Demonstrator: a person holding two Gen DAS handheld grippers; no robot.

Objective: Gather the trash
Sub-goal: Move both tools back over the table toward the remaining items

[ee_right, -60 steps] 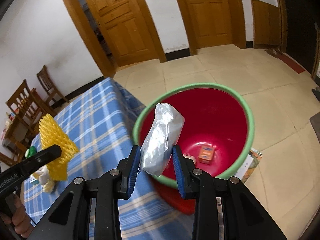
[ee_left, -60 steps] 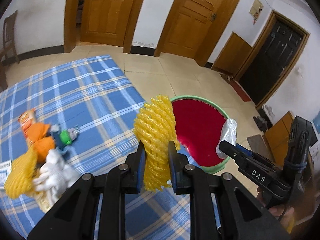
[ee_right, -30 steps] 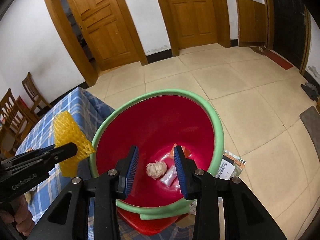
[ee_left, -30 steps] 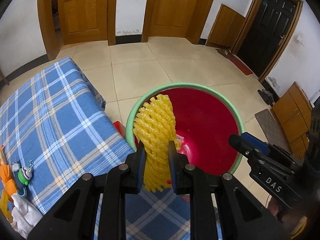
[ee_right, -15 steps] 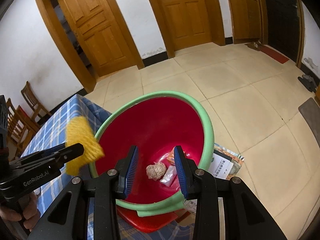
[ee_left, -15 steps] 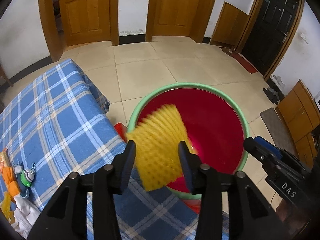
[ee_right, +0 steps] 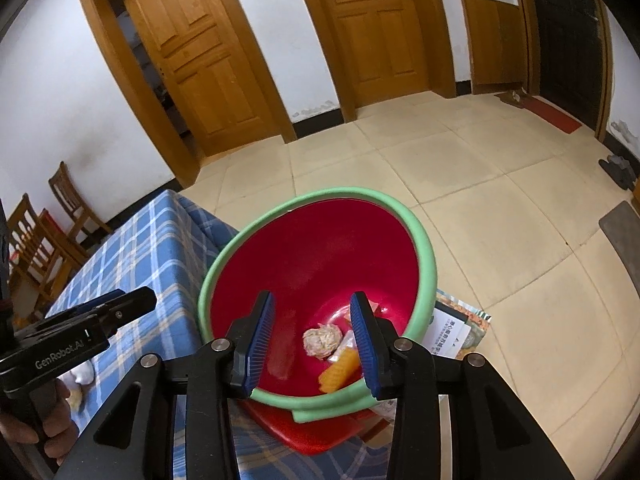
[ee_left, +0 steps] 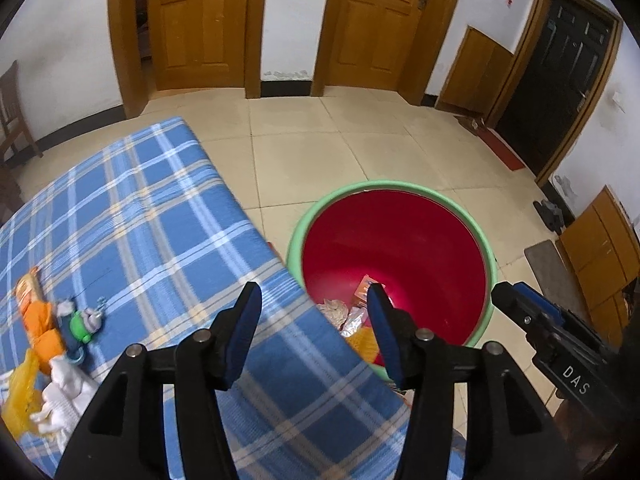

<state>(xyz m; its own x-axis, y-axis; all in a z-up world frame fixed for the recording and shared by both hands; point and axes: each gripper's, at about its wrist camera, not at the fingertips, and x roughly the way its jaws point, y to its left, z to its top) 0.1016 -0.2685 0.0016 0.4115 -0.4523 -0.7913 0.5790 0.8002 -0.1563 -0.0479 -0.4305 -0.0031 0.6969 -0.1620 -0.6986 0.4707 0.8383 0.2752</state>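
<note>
The red basin with a green rim [ee_left: 384, 186] [ee_right: 320, 194] stands on the floor beside the table. The yellow foam net [ee_left: 362, 342] [ee_right: 340, 370] lies inside it at the near side, next to a crumpled paper ball [ee_right: 322, 340] and a clear plastic bag [ee_right: 348, 342]. My left gripper [ee_left: 312, 300] hangs over the table corner and basin edge, its jaws opening with nothing between them. Above the basin, my right gripper [ee_right: 312, 304] is also opening and holds nothing. More trash lies on the table at the left: an orange wrapper [ee_left: 38, 320], a white foam net [ee_left: 60, 396] and another yellow net [ee_left: 18, 392].
The table wears a blue plaid cloth [ee_left: 140, 220]. A small green toy [ee_left: 80, 326] lies among the trash. A red flat piece [ee_right: 312, 432] and papers [ee_right: 456, 328] lie under and beside the basin. Wooden chairs [ee_right: 40, 240] stand at the far left.
The left jaws spread and the yellow foam net dropped from them into the basin. The silver bag held by the right gripper two seconds ago is gone from its jaws.
</note>
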